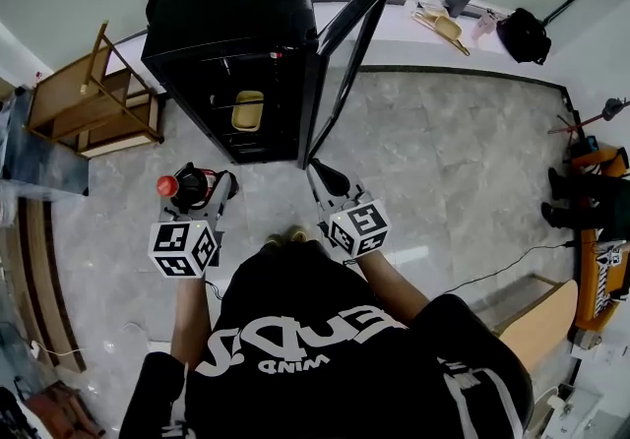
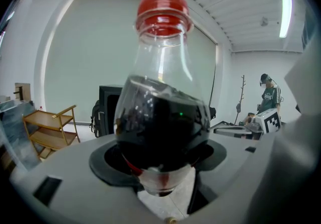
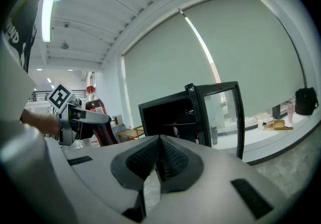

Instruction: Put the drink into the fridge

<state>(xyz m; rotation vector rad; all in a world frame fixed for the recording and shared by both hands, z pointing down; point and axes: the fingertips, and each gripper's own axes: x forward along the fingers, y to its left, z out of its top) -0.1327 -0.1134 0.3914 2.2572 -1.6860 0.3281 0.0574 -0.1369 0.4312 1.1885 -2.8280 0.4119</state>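
Before us on grey marble floor [image 1: 443,161] stands the black fridge [image 1: 236,53], door [image 1: 346,53] open. Our left gripper [image 1: 202,193] clasps the cola bottle [image 2: 161,117]; our right gripper [image 1: 330,181] is pinched closed, empty.

Bare studio-like test room, stone-tile floor [image 1: 453,161], black mini fridge [image 1: 231,24], wooden trolley [image 1: 94,102], wide roller blind [image 3: 241,52]

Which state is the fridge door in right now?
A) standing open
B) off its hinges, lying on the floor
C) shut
A: the fridge door stands swung out from the cabinet, so the dark inside with its shelves shows.
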